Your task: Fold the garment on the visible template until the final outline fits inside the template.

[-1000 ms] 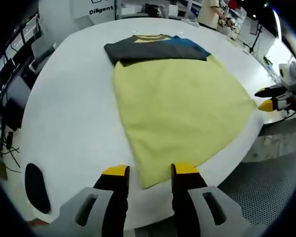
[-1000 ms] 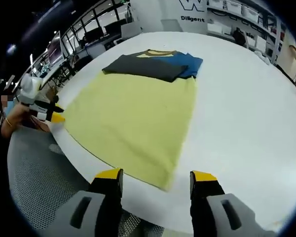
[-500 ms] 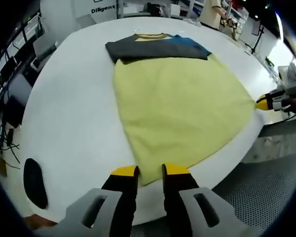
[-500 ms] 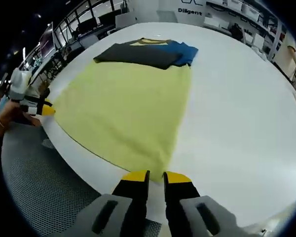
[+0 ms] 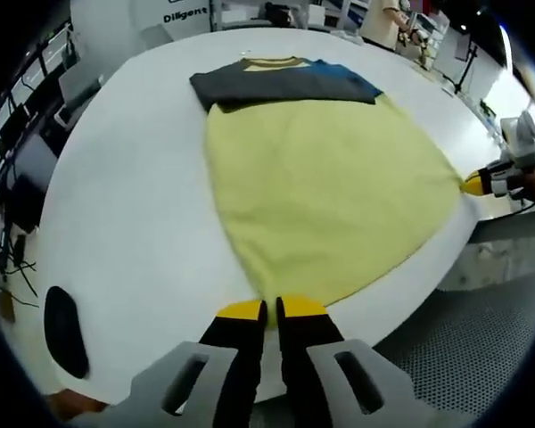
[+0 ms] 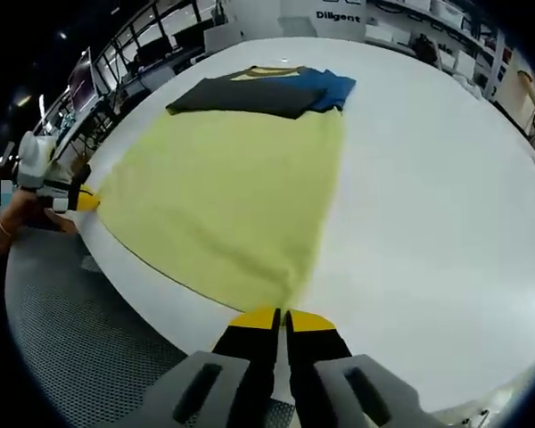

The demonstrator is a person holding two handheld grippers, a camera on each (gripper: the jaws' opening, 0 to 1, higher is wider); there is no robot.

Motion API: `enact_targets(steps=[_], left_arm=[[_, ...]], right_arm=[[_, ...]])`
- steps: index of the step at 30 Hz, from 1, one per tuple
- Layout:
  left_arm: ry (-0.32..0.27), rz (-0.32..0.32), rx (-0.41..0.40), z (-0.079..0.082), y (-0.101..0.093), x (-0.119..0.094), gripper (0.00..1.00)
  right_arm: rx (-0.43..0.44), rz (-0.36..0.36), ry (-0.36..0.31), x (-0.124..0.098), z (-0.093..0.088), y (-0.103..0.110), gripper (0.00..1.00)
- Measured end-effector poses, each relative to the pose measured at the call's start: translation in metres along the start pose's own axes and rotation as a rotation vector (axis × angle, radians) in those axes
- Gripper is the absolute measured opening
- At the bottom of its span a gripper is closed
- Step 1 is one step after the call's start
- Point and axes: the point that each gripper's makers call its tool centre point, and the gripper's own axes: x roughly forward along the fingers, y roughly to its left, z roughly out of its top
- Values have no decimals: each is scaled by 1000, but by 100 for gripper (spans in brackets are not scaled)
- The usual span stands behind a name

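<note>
— What do the tools look like up close?

— The left gripper [image 5: 269, 309] has two black jaws capped with yellow tips, rising from pale grey moulded housings with slot-shaped cutouts. The right gripper [image 6: 281, 318] is built the same: yellow tips, black jaws, grey shells with slots.

— And seen from across?

— In the left gripper view the right gripper [image 5: 478, 183] shows a yellow tip and a light grey-white body. In the right gripper view a thin bracelet circles the person's wrist [image 6: 2, 228].

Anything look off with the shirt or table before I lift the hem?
Nothing stands out. The yellow shirt lies flat on the white table, sleeves folded across its top, and each tool pinches a hem corner.
</note>
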Motion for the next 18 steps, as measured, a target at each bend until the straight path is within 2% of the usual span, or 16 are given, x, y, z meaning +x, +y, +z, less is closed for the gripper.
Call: enact_targets(steps=[18], left_arm=[[67,-39,9,-11,-7,-4,3]], right_arm=[[-58,1,103,-15,-12,7,0]])
